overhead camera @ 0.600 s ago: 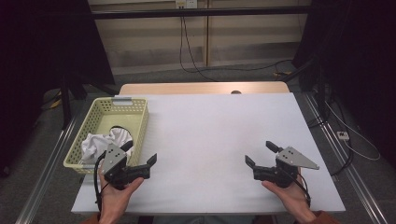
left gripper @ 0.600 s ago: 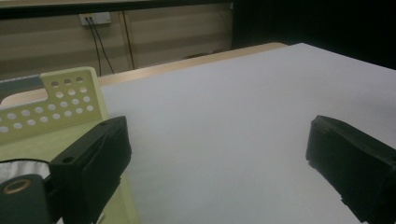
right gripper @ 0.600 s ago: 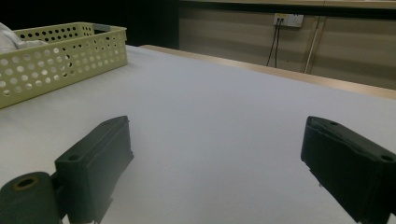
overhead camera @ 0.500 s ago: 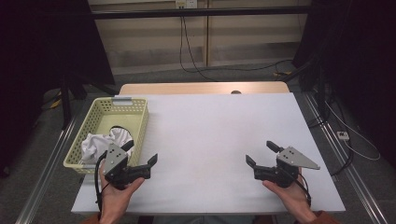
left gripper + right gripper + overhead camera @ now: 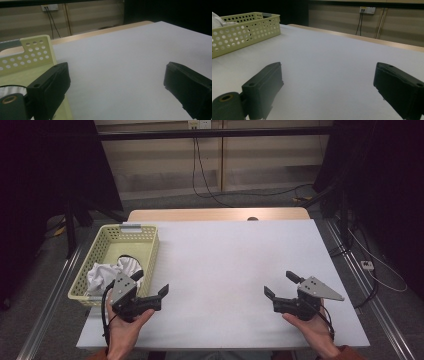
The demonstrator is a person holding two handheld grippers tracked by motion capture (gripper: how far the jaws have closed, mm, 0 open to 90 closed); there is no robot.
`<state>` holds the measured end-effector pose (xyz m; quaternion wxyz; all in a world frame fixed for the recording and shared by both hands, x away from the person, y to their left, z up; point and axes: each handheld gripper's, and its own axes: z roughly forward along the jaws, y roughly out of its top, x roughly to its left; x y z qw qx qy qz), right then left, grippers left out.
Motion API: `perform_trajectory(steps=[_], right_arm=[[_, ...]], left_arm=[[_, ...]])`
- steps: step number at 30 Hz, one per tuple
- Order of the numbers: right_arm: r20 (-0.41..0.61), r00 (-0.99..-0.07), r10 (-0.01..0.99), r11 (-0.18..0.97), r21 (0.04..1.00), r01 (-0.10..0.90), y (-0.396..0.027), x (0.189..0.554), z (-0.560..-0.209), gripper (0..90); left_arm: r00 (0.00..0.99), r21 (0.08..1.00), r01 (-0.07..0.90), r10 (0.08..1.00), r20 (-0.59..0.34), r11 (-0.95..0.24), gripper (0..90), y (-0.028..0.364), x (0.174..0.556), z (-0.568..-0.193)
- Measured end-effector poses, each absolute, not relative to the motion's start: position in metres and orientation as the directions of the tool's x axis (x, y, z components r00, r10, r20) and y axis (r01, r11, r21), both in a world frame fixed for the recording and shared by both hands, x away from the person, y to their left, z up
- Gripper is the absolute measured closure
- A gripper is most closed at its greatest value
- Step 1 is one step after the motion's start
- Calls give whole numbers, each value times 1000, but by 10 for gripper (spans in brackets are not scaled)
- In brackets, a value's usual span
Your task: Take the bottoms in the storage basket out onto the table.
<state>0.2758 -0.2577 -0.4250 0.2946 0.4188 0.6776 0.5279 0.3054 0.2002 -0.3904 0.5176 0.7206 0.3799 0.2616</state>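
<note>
Hands come in from the near edge of the white table (image 5: 225, 265), one at each near corner, each holding one gripper: two grippers in all. The left gripper (image 5: 150, 296) sits near the left edge, just beside the near end of the yellow perforated basket (image 5: 150, 247); its jaws stand wide apart with nothing between them, as the left gripper view shows over bare tabletop. The right gripper (image 5: 281, 285) lies well apart from it toward the near right corner, its jaws likewise wide and empty, with a grey three-cornered plate on top.

Between the two grippers the white surface is open, and it stays open across the middle and right of the table all the way to the far edge.

One basket stands along the left edge, reaching from beside the left gripper toward the far left corner. In its near end lies one bundle of white cloth (image 5: 102, 272), with a dark cable looping over it.

Beyond the far edge a strip of wooden tabletop (image 5: 215, 214) shows, then the floor with cables and a wall socket (image 5: 199, 124). No readable writing appears anywhere.
</note>
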Motion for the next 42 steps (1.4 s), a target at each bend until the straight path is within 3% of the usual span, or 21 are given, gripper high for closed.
perform_trajectory(steps=[18, 42], right_arm=[[45, -487, 872, 100, 959, 267, -255, 278, -426, 78], [44, -497, 867, 100, 960, 260, -251, 278, -424, 76]], left_arm=[[574, 933, 293, 819, 1, -206, 66, 208, 305, -384], [545, 943, 292, 838, -26, -161, 62, 233, 299, -369]])
